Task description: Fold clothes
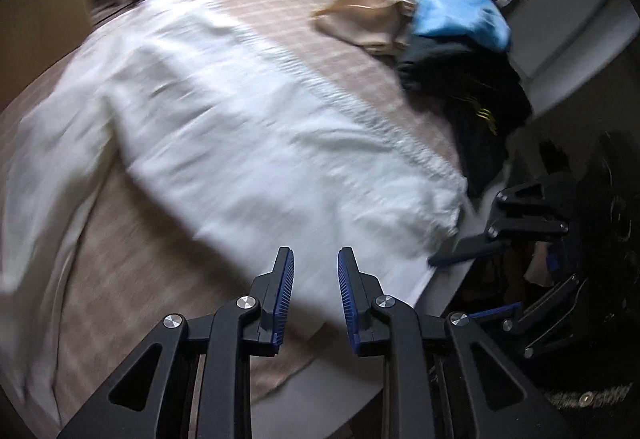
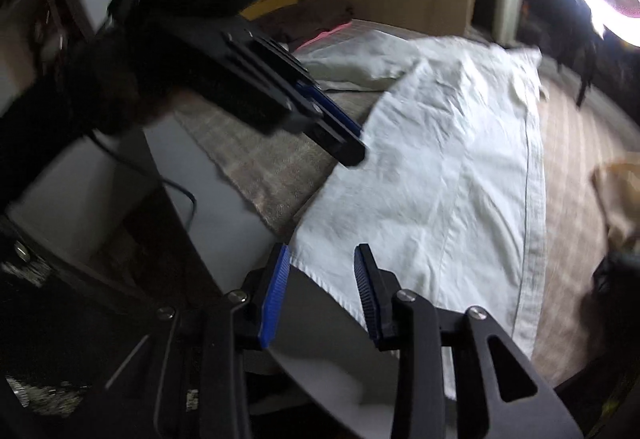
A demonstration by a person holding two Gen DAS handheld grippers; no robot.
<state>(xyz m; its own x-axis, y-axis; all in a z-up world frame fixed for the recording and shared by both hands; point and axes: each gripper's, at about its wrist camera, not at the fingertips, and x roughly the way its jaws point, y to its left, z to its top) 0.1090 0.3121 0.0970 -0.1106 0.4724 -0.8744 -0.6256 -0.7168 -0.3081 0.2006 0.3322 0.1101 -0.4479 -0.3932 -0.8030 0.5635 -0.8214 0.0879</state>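
Both grippers open and empty – left gripper point(image 1: 316, 283), right gripper point(image 2: 322, 289) – over the white shirt point(image 1: 256, 111), clothes pile point(image 1: 448, 39) at 2 o'clock.

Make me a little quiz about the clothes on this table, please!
1. True or false: the left gripper is clamped on the white crumpled cotton garment.
2. Which colour is the cloth on top of the pile at the far corner: A red, B bright blue, C green?
3. Fill in: the white garment lies on a beige ____ tablecloth.

Key: 1 false, its jaws are apart with nothing between them. 2 B, the blue cloth. 3 checked.
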